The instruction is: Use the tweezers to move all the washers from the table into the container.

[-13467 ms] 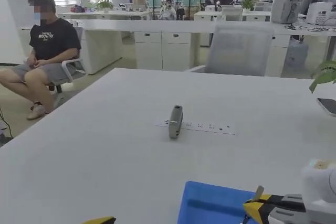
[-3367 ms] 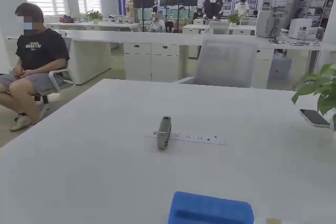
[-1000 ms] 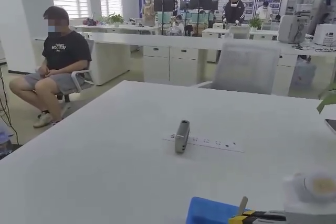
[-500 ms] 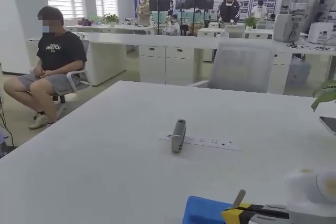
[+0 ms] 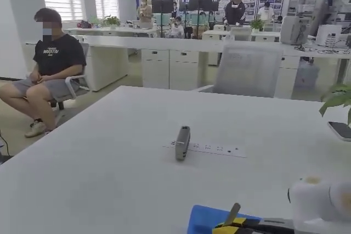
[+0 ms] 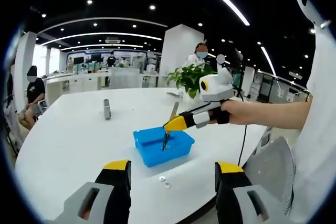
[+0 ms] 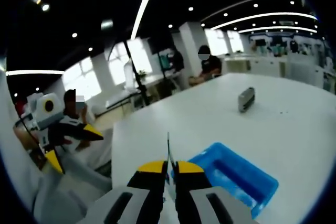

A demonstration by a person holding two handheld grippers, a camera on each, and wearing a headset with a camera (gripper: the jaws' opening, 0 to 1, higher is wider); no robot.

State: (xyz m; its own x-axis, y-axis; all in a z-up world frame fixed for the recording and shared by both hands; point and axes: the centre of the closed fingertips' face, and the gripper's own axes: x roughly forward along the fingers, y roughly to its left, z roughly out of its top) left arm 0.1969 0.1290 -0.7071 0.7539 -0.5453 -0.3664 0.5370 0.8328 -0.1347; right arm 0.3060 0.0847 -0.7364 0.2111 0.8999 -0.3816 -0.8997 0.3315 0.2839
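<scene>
The blue container (image 6: 163,146) sits near the table's front edge and also shows as the blue container (image 5: 210,221) and the blue container (image 7: 237,176). My right gripper (image 7: 168,168) is shut on thin metal tweezers (image 7: 168,148). In the left gripper view the right gripper (image 6: 176,124) holds the tweezers (image 6: 169,127) with their tips down inside the container. Two small washers (image 6: 164,182) lie on the table just in front of the container. My left gripper (image 6: 173,166) is open, back from the table edge, holding nothing. The right gripper (image 5: 237,224) is low in the head view.
A grey adapter (image 5: 182,142) stands on a white power strip (image 5: 216,148) mid-table. A phone (image 5: 341,130) and a plant (image 5: 337,98) are at the right edge. An office chair (image 5: 247,69) stands behind the table, and a person (image 5: 49,64) sits at far left.
The right gripper with the tweezers has shifted left over the blue container. The head camera has also moved a little.
</scene>
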